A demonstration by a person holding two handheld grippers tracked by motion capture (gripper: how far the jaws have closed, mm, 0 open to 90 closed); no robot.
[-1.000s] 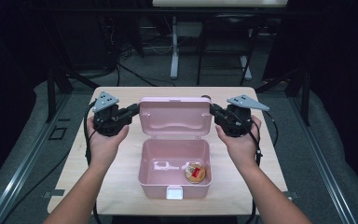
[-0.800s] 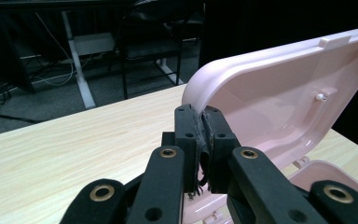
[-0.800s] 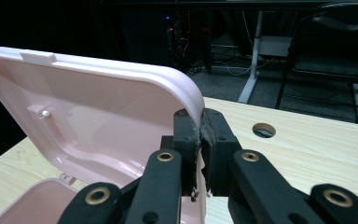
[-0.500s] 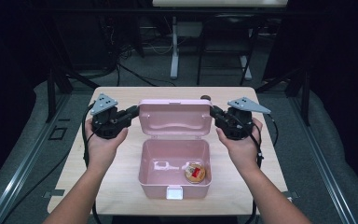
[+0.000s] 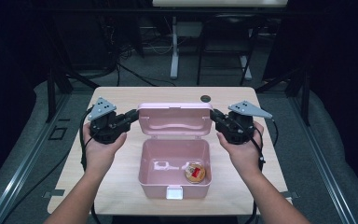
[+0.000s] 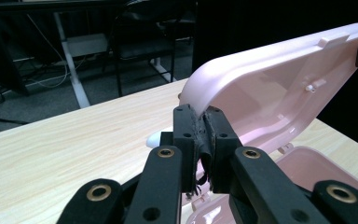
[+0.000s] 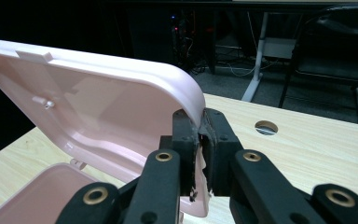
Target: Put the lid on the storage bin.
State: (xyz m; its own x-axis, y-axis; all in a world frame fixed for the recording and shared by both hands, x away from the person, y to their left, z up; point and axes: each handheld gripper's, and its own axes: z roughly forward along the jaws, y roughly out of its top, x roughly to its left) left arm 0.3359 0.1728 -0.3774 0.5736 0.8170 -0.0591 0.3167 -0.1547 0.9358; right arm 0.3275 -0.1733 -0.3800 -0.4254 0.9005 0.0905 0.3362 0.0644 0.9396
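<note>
Counter (image 5: pixel 121 186): light wood, the largest thing here; it has a round hole (image 5: pixel 206 98) near its far edge, which the right claw view shows beyond the lid's corner.
Box (image 5: pixel 175 163): pink, it stands at the middle of the counter, open, its clasp (image 5: pixel 174 192) toward the person. Its long axis runs left to right across the counter.
Lid (image 5: pixel 175 122): hinged at the box's far side, it stands raised and leans away from the person, its hollow inner face toward them. Its long axis also runs left to right, its free edge uppermost.
High view: shows the whole layout, both hands, and the inside of the box, where a round gold item with a red patch (image 5: pixel 195 173) lies at the near right and a pale shape (image 5: pixel 164 164) lies on the floor of the box to its left; I cannot tell what that shape is.
Claw views: each shows a close look at one end of the lid, its rounded corner and the small pegs on its inner face, plus a slice of the box rim below.
Left claw (image 5: pixel 133 115): at the lid's left end, clenched on the lid's edge; in its own view (image 6: pixel 204 140) the jaws stand nearly together with the thin pink rim pinched between the pads.
Right claw (image 5: pixel 216 116): at the lid's right end, likewise clenched on the lid's edge; its own view (image 7: pixel 200 142) shows the rim nipped between the pads just under the rounded corner.
Hands: the left hand (image 5: pixel 100 144) and right hand (image 5: pixel 244 147) rest to either side of the box.
</note>
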